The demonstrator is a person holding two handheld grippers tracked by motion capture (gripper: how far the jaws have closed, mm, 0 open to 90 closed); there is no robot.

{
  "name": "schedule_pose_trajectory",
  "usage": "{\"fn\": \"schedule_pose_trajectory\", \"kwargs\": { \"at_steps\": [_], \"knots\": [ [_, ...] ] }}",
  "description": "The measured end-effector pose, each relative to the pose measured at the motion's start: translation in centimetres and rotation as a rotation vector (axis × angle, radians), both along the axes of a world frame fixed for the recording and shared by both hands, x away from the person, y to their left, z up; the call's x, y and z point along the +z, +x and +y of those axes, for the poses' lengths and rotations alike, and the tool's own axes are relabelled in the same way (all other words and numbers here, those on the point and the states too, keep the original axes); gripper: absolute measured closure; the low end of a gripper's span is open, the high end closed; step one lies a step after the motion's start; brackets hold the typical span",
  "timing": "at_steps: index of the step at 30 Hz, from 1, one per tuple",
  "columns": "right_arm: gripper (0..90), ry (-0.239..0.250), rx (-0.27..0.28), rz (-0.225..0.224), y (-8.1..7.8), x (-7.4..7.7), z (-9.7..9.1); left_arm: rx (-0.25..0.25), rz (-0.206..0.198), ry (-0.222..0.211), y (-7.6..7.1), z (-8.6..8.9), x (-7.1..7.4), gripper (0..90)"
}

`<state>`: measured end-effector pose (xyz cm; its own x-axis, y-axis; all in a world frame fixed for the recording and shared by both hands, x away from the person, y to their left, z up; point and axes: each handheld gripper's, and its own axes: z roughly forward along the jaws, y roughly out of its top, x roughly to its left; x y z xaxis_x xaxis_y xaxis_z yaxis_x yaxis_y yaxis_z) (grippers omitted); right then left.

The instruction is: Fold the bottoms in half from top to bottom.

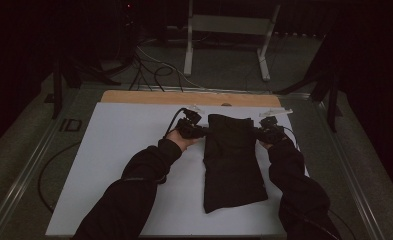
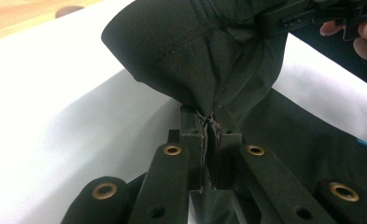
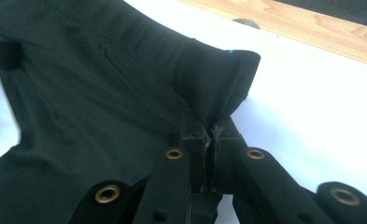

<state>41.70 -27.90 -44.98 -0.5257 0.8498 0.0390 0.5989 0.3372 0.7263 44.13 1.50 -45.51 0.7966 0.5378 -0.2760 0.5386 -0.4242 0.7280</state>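
Observation:
A black garment (image 1: 231, 165) lies lengthwise on the white sheet (image 1: 119, 160), its far end lifted between both hands. My left gripper (image 1: 200, 131) is shut on the garment's left far edge; in the left gripper view the black cloth (image 2: 190, 56) bunches up out of the pinched jaws of that gripper (image 2: 209, 122). My right gripper (image 1: 260, 133) is shut on the right far edge. In the right gripper view the cloth (image 3: 102, 93) spreads left from the closed jaws of that gripper (image 3: 213, 133), with a small blue mark (image 3: 231, 51) near its corner.
The white sheet covers a wooden tabletop whose bare strip (image 1: 184, 98) shows at the far edge. Two pale clips (image 1: 275, 113) sit at the sheet's far side. Cables (image 1: 154, 75) and a metal stand (image 1: 226, 37) lie on the floor beyond the table.

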Motion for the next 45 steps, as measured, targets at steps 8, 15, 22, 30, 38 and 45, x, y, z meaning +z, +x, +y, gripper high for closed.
{"fn": "schedule_pose_trajectory", "kwargs": {
  "at_steps": [8, 15, 22, 30, 38, 45],
  "knots": [
    [86.7, -0.010, 0.028, -0.014, -1.9, 0.3, 0.0, -0.021, 0.007, -0.016, -1.2, 0.2, -0.1, 86.2],
    [86.7, -0.025, 0.047, -0.026, -3.6, 0.2, 0.0, -0.046, 0.020, -0.020, -2.5, 0.4, -0.4, 86.2],
    [86.7, -0.021, 0.052, -0.032, -4.9, 0.0, 0.0, -0.058, 0.019, -0.028, -3.8, 0.4, -0.5, 86.2],
    [86.7, -0.013, 0.059, -0.041, -6.2, 0.0, 0.0, -0.072, 0.011, -0.025, -5.1, 0.6, -0.4, 86.2],
    [86.6, -0.006, 0.063, -0.039, -7.6, -0.2, -0.1, -0.089, 0.018, -0.028, -6.1, 0.6, -0.6, 86.3],
    [86.6, -0.003, 0.070, -0.032, -8.9, -0.3, -0.2, -0.117, 0.027, -0.030, -7.4, 0.6, -0.8, 86.3]
  ]
}}
